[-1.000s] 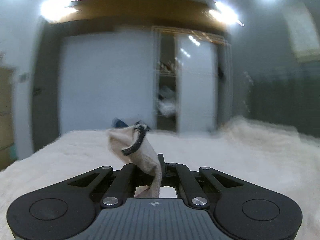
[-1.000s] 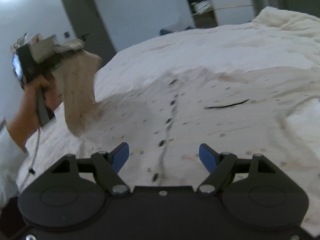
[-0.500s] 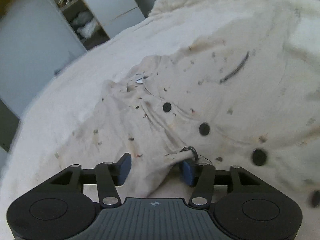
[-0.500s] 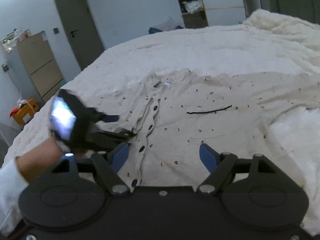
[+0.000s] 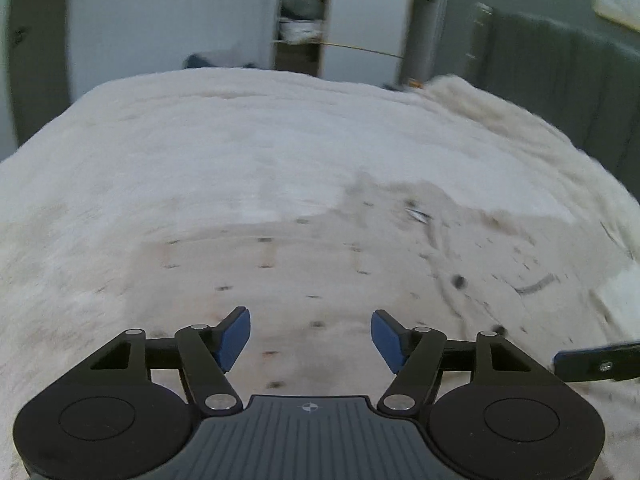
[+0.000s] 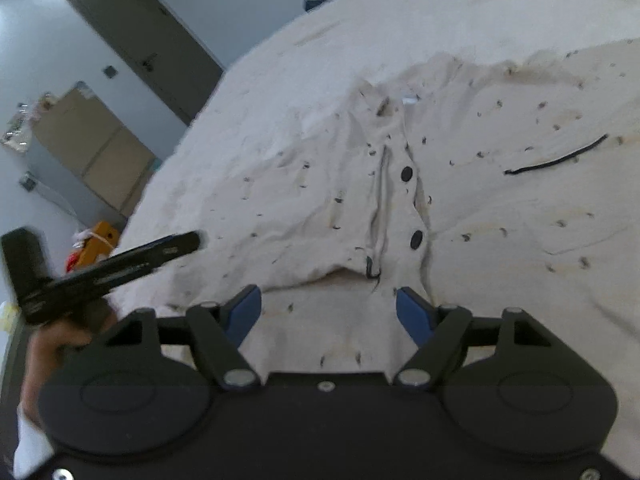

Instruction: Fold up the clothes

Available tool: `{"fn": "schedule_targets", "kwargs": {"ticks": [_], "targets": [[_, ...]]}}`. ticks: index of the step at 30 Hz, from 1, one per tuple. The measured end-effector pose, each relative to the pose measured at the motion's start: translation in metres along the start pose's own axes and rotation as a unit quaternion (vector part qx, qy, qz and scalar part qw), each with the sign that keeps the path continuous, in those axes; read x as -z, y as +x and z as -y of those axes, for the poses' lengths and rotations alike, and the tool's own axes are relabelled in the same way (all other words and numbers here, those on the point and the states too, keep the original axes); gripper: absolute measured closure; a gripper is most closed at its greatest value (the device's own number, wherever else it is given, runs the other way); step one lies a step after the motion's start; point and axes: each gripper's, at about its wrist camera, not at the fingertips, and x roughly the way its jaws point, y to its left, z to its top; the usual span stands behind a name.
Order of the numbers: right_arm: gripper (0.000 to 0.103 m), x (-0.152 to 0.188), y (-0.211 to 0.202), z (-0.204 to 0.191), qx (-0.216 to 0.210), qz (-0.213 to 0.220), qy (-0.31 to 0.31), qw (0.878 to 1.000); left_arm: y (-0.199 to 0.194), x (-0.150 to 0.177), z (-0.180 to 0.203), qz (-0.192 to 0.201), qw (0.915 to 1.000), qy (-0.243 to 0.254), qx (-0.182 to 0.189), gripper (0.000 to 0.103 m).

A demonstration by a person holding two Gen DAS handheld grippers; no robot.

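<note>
A cream shirt with small dark specks and black buttons lies spread on the bed, front up; a black pocket line shows at the right. My right gripper hovers low over the shirt's near hem below the button placket, jaws wide apart and empty. My left gripper is over the shirt's left part, its jaws opening with no cloth between them. It shows from the side in the right wrist view as the left gripper, held by a hand.
A fluffy white blanket covers the bed. A wardrobe with open shelves and a door stand beyond it. A wooden cabinet and an orange box sit on the floor at the left.
My left gripper held a corner of the shirt up in the air, brought it down onto the bed and let go. My right gripper moved lower and closer to the hem.
</note>
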Motion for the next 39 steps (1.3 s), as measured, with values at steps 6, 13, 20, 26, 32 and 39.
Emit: {"fn": "schedule_targets", "kwargs": {"ticks": [6, 13, 20, 26, 32, 39], "targets": [[0.039, -0.004, 0.039, 0.044, -0.056, -0.007, 0.203, 0.977, 0.013, -0.002, -0.036, -0.03, 0.9965, -0.035, -0.069, 0.038], [0.079, -0.01, 0.058, 0.066, -0.049, 0.038, 0.323, 0.944, 0.028, 0.003, -0.046, -0.082, 0.9953, -0.039, -0.033, 0.038], [0.103, -0.048, 0.031, 0.025, -0.056, 0.075, 0.211, 0.973, 0.034, 0.017, 0.002, -0.109, 0.9928, 0.047, -0.015, 0.038], [0.073, -0.038, 0.03, 0.025, 0.014, 0.012, 0.171, 0.985, 0.029, 0.014, 0.007, -0.117, 0.9925, 0.029, -0.021, 0.038], [0.058, -0.001, 0.056, 0.045, -0.003, -0.011, 0.242, 0.97, 0.034, 0.015, 0.008, -0.124, 0.9914, 0.035, -0.023, 0.038], [0.101, -0.035, 0.063, 0.019, -0.021, 0.01, 0.209, 0.978, 0.035, 0.019, 0.009, -0.123, 0.9916, 0.035, -0.018, 0.038]]}}
